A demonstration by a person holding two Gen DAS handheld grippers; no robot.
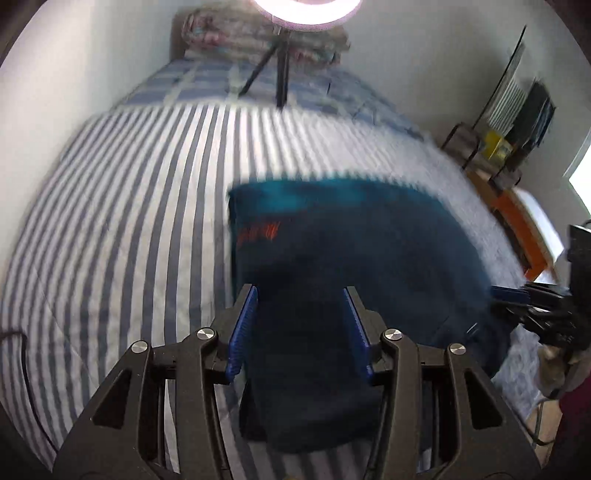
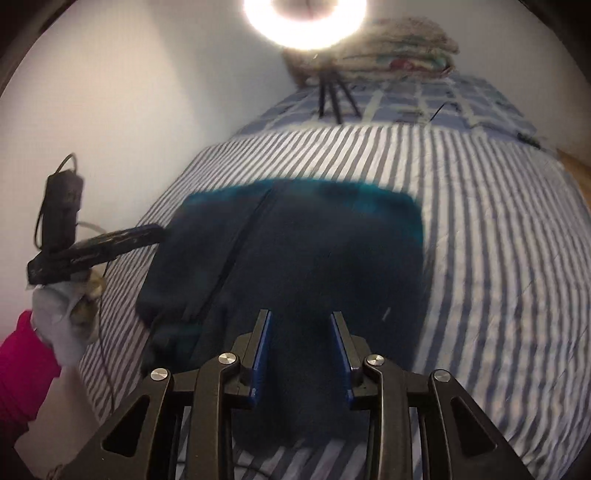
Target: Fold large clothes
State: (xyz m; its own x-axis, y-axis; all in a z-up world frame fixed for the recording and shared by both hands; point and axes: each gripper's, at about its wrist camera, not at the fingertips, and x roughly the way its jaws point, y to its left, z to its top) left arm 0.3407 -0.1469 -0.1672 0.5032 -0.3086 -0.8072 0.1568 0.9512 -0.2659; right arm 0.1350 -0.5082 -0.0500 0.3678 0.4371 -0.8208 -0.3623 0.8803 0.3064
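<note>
A dark blue garment (image 1: 351,236) lies folded on the striped bedsheet (image 1: 129,221), with a small red mark near its left edge. My left gripper (image 1: 300,295) hovers over its near end, jaws apart, cloth showing in the gap but not pinched. In the right wrist view the same garment (image 2: 314,240) shows a seam running down its left part. My right gripper (image 2: 301,317) sits low at the near edge, its narrow gap filled by the dark cloth, pads against it. Each gripper also shows in the other's view: the left gripper (image 2: 155,232) and the right gripper (image 1: 498,295) at the garment's sides.
A ring light on a tripod (image 1: 280,77) stands on the checked blanket (image 2: 424,99) at the far end, before a stack of folded bedding (image 2: 399,33). A white wall runs along the left. A shelf with clutter (image 1: 498,147) and an orange edge (image 1: 524,229) are at the right. A person's pink sleeve (image 2: 22,376) is nearby.
</note>
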